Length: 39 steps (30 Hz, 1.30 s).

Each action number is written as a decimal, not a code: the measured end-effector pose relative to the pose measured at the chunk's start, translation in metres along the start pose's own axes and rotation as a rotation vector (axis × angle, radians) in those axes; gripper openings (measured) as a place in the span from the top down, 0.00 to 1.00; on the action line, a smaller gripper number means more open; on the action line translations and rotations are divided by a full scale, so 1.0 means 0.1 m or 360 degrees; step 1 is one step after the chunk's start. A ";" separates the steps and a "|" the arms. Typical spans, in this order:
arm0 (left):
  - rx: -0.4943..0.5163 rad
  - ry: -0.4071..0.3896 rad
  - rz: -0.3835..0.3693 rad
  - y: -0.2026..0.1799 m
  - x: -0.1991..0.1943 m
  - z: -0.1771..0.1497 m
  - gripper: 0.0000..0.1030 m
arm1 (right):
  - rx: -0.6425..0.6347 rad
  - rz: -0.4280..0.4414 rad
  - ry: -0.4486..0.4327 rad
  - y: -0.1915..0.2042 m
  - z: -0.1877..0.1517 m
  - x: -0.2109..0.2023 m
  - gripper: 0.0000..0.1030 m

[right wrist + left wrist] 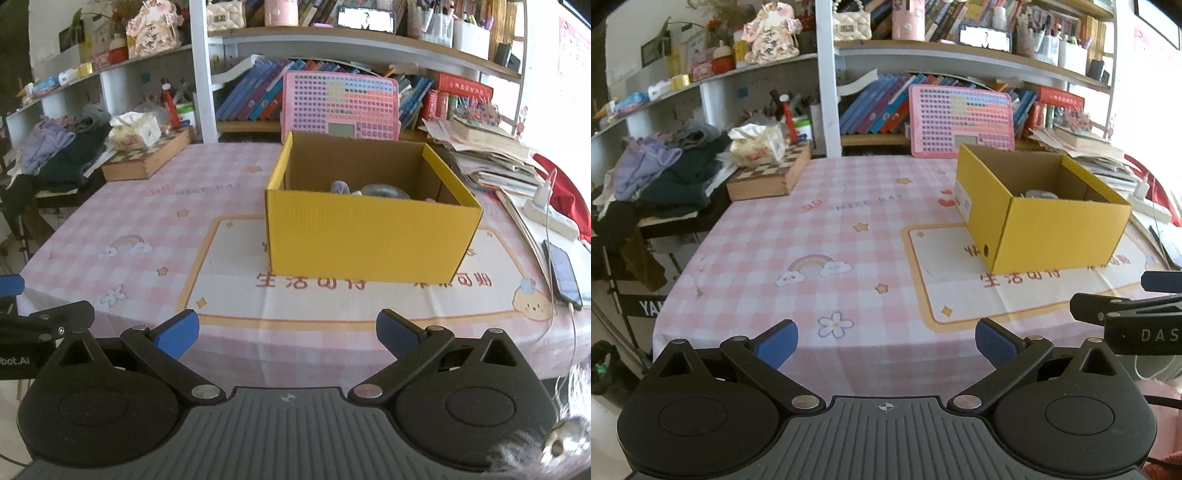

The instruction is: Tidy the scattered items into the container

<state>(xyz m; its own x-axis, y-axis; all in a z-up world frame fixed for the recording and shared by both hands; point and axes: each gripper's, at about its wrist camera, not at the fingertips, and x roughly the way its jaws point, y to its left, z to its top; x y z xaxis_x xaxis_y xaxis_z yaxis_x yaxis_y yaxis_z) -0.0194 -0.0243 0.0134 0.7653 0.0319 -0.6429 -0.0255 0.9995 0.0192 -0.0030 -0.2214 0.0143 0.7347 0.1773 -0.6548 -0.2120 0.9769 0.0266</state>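
Note:
A yellow cardboard box (369,236) stands open on the pink checked tablecloth (147,206), with grey items (376,190) lying inside it. In the left wrist view the same box (1056,230) sits to the right and a grey item (1039,194) shows over its rim. My left gripper (886,341) is open over the near table edge, holding nothing. My right gripper (287,332) is open too, in front of the box and apart from it. No loose items lie on the cloth that I can see.
A wooden chessboard box (147,158) with a tissue pack (135,131) sits at the back left beside piled clothes (62,155). A pink board (340,107) leans behind the yellow box. Papers (487,155), a power strip (550,216) and a phone (563,275) crowd the right edge.

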 end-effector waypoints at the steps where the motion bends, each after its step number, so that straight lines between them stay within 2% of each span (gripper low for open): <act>1: 0.0000 0.0008 -0.0004 0.00 0.00 -0.01 0.00 | 0.0004 -0.0005 0.0005 0.00 -0.01 0.00 0.00; 12: -0.0018 0.0058 -0.0036 0.04 0.04 -0.03 0.00 | 0.0020 -0.0049 0.0033 0.01 -0.05 0.00 0.00; 39: -0.0011 0.0075 -0.0073 0.04 0.11 0.00 0.00 | 0.0015 -0.0067 0.0045 0.03 0.02 0.05 0.00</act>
<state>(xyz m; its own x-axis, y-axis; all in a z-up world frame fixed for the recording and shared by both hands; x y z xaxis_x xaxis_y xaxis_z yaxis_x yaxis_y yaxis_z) -0.0111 -0.0200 0.0061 0.7346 -0.0144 -0.6784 0.0046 0.9999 -0.0163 0.0011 -0.2173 0.0122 0.7244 0.1327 -0.6765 -0.1752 0.9845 0.0056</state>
